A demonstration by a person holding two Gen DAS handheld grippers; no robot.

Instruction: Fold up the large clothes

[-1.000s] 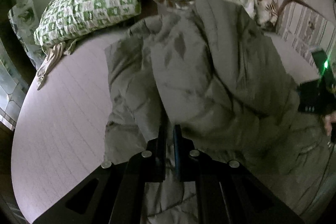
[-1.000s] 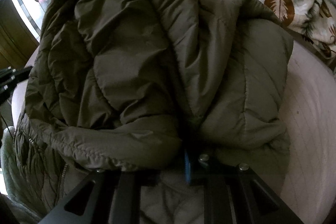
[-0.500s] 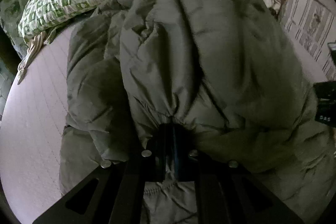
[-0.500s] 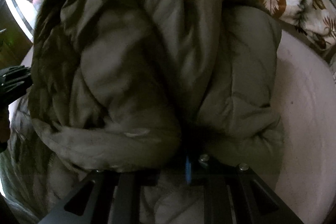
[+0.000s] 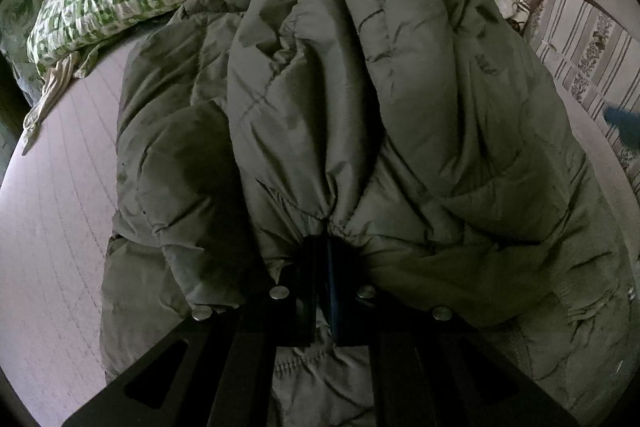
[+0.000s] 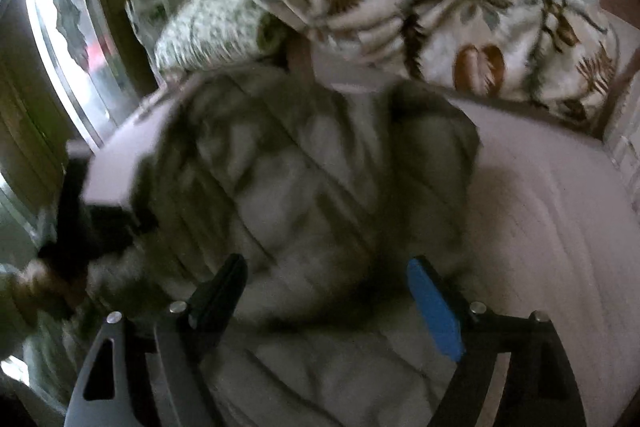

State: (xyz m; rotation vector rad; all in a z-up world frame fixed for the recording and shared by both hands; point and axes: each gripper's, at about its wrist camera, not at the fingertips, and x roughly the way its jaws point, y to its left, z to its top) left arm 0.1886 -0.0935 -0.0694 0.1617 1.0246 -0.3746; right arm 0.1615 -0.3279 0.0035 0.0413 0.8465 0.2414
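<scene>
While left claw (image 5: pixel 323 267) pinched the quilted olive jacket (image 5: pixel 360 115) hem | right claw (image 6: pixel 332 291) had just spread, empty | jacket lay at 12 o'clock, long axis 12–6, on bed (image 6: pixel 560 227)

My right view is motion-blurred; the quilted jacket (image 5: pixel 360 107) swallows my left tool's (image 5: pixel 323 247) tips and runs off frame
</scene>
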